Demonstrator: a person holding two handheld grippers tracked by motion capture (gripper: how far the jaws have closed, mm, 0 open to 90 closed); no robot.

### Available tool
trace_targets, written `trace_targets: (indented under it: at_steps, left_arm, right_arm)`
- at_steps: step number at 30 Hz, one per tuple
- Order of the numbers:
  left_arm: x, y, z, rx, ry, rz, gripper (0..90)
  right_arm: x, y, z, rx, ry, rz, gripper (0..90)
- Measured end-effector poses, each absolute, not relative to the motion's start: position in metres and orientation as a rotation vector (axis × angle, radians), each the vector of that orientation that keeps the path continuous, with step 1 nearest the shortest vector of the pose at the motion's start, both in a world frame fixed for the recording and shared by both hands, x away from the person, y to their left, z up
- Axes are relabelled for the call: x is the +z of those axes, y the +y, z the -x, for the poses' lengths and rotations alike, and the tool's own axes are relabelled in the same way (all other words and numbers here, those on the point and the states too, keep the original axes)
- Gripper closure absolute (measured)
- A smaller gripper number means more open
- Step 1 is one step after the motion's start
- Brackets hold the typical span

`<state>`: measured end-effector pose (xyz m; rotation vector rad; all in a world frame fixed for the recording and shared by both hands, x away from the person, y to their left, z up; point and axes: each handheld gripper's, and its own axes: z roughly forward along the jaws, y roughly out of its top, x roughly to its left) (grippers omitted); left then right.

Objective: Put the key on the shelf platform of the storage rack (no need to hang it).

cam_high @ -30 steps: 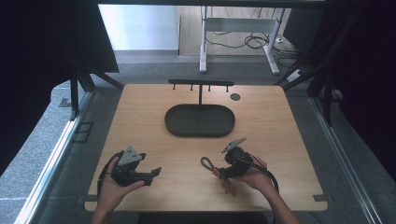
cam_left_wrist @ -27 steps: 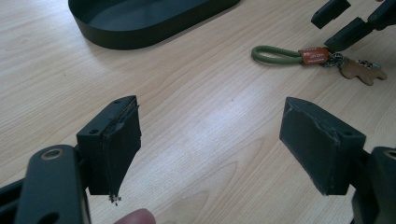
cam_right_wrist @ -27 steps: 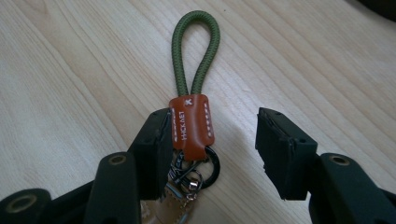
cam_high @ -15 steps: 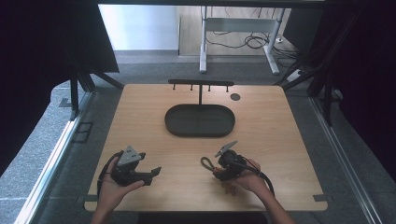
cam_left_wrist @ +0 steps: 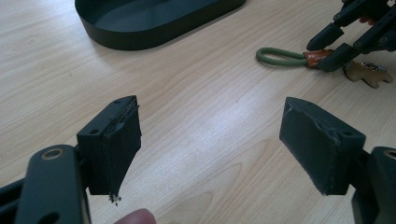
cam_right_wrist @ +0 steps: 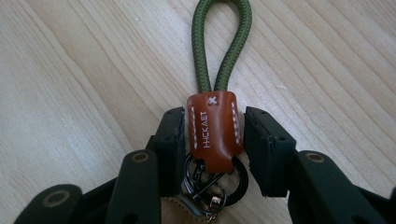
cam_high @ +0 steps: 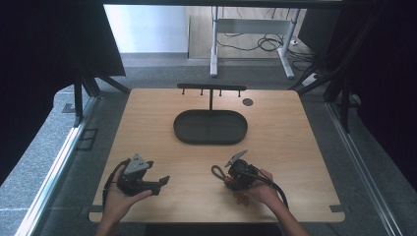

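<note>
The right gripper straddles the keychain's leather tab, jaws nearly touching; closing off-centre could flick it aside. The left gripper hangs wide open, empty.

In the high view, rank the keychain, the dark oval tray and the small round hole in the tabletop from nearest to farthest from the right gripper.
1. Keychain: between the jaws of the right gripper, front of the table.
2. Oval tray: middle of the table, beyond the gripper.
3. Round hole: near the far edge, right of the tray's hook stand.
</note>
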<state>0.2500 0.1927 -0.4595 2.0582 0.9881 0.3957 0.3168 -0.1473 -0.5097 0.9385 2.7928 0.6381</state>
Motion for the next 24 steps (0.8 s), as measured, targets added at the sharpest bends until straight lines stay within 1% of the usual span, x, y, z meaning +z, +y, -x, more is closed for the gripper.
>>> trace_targets:
  at_steps: [5, 7, 16, 24]
  left_arm:
    - [-0.459, 0.193, -0.250, 0.398, 0.988, -2.060, 21.0]
    - [-0.459, 0.193, -0.250, 0.399, 0.987, -2.059, 21.0]
    - [-0.459, 0.193, -0.250, 0.399, 0.991, -2.059, 21.1]
    - [-0.460, 0.192, -0.250, 0.398, 0.992, -2.061, 21.1]
  right_arm:
    - [-0.510, -0.147, -0.317, 0.633, 2.782, -0.941, 62.7]
    - [-0.510, -0.146, -0.317, 0.632, 2.782, -0.943, 65.2]
    - [-0.509, -0.148, -0.317, 0.644, 2.764, -0.947, 66.4]
    - [-0.492, -0.159, -0.315, 0.727, 2.732, -0.950, 66.6]
